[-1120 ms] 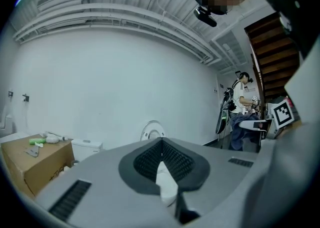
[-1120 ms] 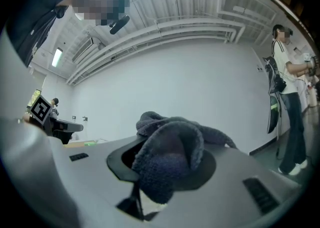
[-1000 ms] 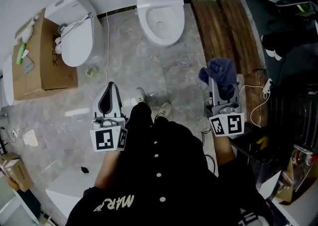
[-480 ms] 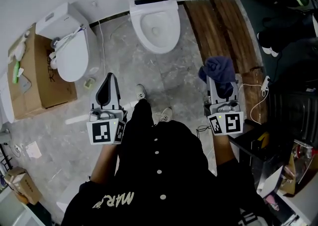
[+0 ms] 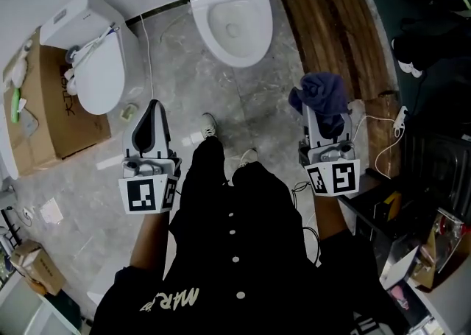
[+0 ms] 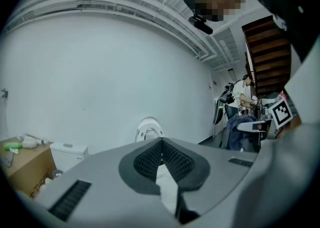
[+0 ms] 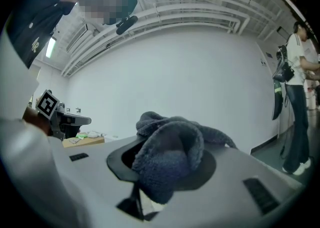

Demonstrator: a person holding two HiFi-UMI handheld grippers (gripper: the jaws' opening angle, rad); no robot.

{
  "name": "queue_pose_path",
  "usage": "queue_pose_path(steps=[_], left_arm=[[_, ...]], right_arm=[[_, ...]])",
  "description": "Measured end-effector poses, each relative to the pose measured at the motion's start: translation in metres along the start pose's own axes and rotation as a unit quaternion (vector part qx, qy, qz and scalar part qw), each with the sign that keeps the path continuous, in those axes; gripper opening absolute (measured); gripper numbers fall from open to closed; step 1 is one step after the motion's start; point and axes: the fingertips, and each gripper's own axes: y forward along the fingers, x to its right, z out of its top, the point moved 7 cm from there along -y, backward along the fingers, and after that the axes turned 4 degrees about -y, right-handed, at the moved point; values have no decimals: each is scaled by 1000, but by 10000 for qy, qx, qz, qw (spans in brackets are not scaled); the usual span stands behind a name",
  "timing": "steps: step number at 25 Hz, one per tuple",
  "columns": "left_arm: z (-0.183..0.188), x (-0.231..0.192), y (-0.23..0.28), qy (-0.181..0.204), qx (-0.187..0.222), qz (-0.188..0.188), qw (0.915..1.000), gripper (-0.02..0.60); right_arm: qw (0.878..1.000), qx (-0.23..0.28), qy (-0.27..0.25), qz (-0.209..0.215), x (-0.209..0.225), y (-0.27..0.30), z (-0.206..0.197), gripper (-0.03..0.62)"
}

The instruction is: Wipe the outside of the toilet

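the toilet point(image 5: 230, 24) stands at the far edge of the grey floor point(image 5: 257, 116), back to the wall, lid up, bowl facing us, well ahead of both tools. nothing touches it, so we judge the wiping has not begun. our right tool point(image 5: 324, 126) is clamped on a dark blue cloth point(image 5: 321, 93), bunched over the jaw tips and pointed forward, so the soft wad would meet the porcelain first. our left tool point(image 5: 151, 121) has its jaws pressed together with nothing between them, level on the left, likely just kept out of the way. a second toilet point(image 5: 94, 76) sits at the floor's left edge beside a cardboard box point(image 5: 51, 116); wooden planks point(image 5: 324, 32) run along the right.
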Motion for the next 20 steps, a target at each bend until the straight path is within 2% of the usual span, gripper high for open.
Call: queue_pose_path(steps=[4, 8, 13, 17, 20], left_arm=[[-30, -12, 17, 126, -47, 13, 9999, 9], [-76, -29, 37, 202, -185, 101, 9996, 9], [-116, -47, 56, 259, 33, 178, 9995, 9], [-141, -60, 66, 74, 238, 174, 9995, 9], [-160, -75, 72, 70, 292, 396, 9988, 9]], right_arm=[[9998, -65, -169, 17, 1, 11, -38, 130], [9996, -68, -291, 7, 2, 25, -86, 130], [9995, -190, -257, 11, -1, 41, -143, 130], [9993, -235, -272, 36, -4, 56, -181, 130], [9994, -195, -285, 43, -6, 68, -208, 129]])
